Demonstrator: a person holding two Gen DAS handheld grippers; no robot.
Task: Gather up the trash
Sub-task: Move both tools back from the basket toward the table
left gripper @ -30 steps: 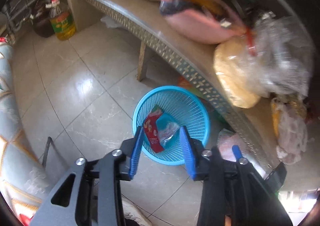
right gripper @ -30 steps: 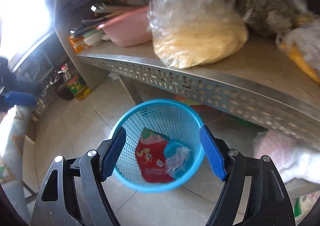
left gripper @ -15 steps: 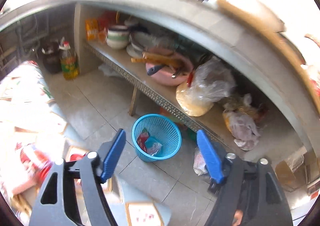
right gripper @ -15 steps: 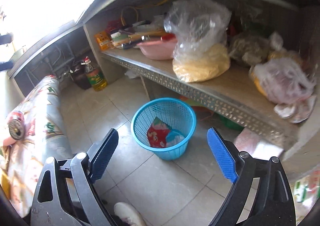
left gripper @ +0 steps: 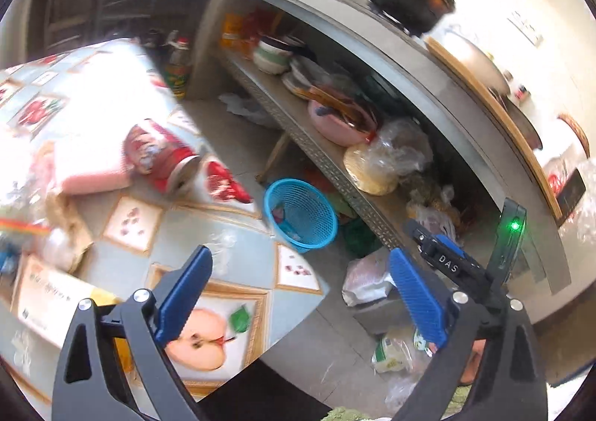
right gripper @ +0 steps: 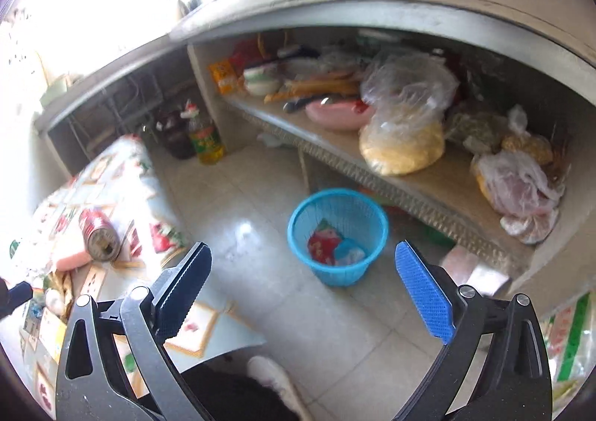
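Observation:
A blue mesh basket stands on the tiled floor below a shelf and holds a red wrapper and a bluish clear wrapper. My right gripper hangs well above and back from it, its jaws opening with nothing between them. My left gripper is over the edge of a table with a patterned cloth, its jaws also opening and empty, and the basket lies beyond. A red can lies on its side on that table among blurred clutter.
The low shelf carries plastic bags, a pink basin and bowls. An oil bottle stands on the floor at the back. More bags lie on the floor under the shelf. A person's shoe is below me.
Both grippers have drawn back and up from the basket, which now looks smaller. Both pairs of jaws have spread wider. The clothed table with the red can has come into view.

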